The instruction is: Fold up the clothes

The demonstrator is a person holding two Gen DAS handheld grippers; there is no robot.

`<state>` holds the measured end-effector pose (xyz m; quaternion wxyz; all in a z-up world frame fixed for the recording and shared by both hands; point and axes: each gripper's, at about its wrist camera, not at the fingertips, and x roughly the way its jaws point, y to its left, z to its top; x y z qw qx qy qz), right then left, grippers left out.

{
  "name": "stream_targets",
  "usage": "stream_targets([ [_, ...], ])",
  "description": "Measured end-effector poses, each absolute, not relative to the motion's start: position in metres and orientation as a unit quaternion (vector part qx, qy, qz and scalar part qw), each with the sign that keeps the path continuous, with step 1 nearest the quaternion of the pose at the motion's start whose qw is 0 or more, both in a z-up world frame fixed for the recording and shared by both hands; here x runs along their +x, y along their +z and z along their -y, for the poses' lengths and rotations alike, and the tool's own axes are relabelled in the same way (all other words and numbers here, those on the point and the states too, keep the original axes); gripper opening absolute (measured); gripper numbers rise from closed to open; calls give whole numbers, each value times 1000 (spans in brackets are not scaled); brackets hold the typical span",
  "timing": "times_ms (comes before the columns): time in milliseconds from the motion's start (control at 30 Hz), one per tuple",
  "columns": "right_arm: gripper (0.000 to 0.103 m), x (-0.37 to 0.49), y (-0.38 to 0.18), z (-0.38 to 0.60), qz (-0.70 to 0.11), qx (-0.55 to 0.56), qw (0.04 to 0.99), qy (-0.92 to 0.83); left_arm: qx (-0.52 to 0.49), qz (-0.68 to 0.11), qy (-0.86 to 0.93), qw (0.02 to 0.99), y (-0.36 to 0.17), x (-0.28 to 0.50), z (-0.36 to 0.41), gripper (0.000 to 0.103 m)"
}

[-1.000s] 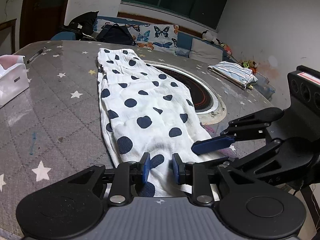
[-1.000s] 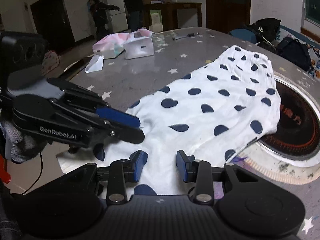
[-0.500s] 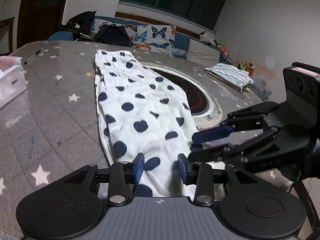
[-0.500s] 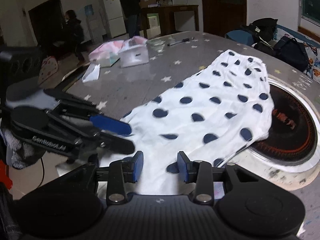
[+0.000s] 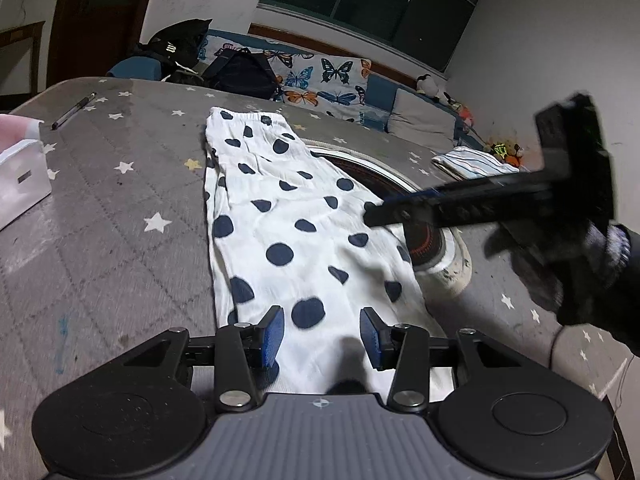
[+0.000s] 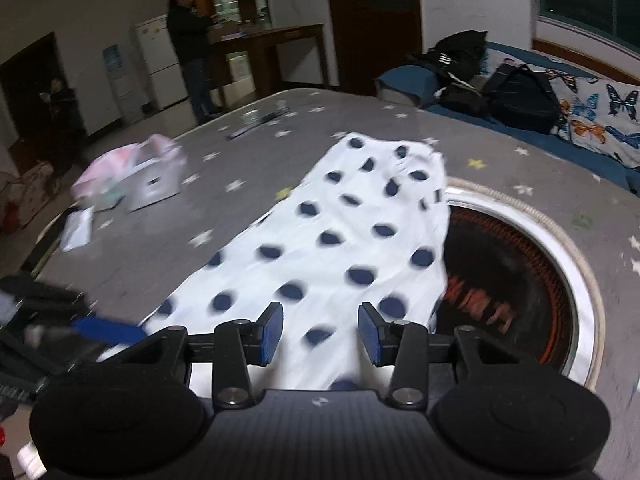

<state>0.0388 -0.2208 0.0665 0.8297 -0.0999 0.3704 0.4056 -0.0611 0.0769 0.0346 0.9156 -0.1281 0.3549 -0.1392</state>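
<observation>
The left claw (image 5: 322, 336) and the right claw (image 6: 320, 332) stand spread, both having just been opening, with the near hem of the polka-dot garment (image 5: 288, 220) under their jaws but not pinched. The garment runs away from both claws, flat on the starred grey bench (image 5: 104, 216). Beyond it is a butterfly-print sofa (image 5: 320, 76).

Left hand-held gripper (image 5: 322, 334) jaws have just been opening; polka-dot garment (image 5: 296, 224) lies released beneath them. Right hand-held gripper (image 6: 320, 334) has widened too and drawn away sideways.
</observation>
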Motion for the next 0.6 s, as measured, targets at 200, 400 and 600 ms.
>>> stream_targets([
  [200, 42, 94, 57, 196, -373, -105, 837, 386, -133, -363, -136, 912, 31, -45, -80, 45],
  [400, 42, 141, 43, 179, -387, -90, 836, 378, -143, -373, -135, 907, 24, -38, -86, 45],
  [600, 41, 174, 28, 164, -390, -96, 838, 368, -150, -377, -140, 903, 24, -34, -89, 45],
])
